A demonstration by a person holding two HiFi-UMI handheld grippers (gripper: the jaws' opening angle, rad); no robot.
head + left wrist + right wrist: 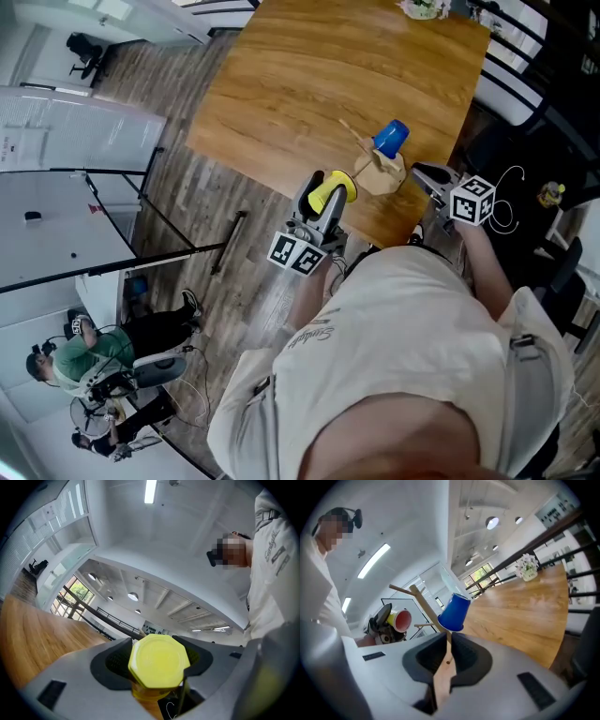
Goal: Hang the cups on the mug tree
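Observation:
A wooden mug tree (pixel 377 167) stands near the front edge of the table (pixel 309 84). A blue cup (pixel 391 139) hangs upside down on one of its pegs. My left gripper (pixel 323 199) is shut on a yellow cup (pixel 336 187) and holds it just left of the tree, at the table's edge. In the left gripper view the yellow cup's base (pixel 159 660) fills the gap between the pads. My right gripper (pixel 447 656) is shut on a flat wooden part of the mug tree (pixel 443 679), below the blue cup (pixel 454 612). The yellow cup (pixel 398 619) shows a red inside.
A small potted plant (pixel 422 7) stands at the table's far end. Black railings (pixel 525 56) run along the right. White partition panels (pixel 66 187) stand at the left, with people (pixel 103 361) on the floor below them. My white-shirted body fills the lower frame.

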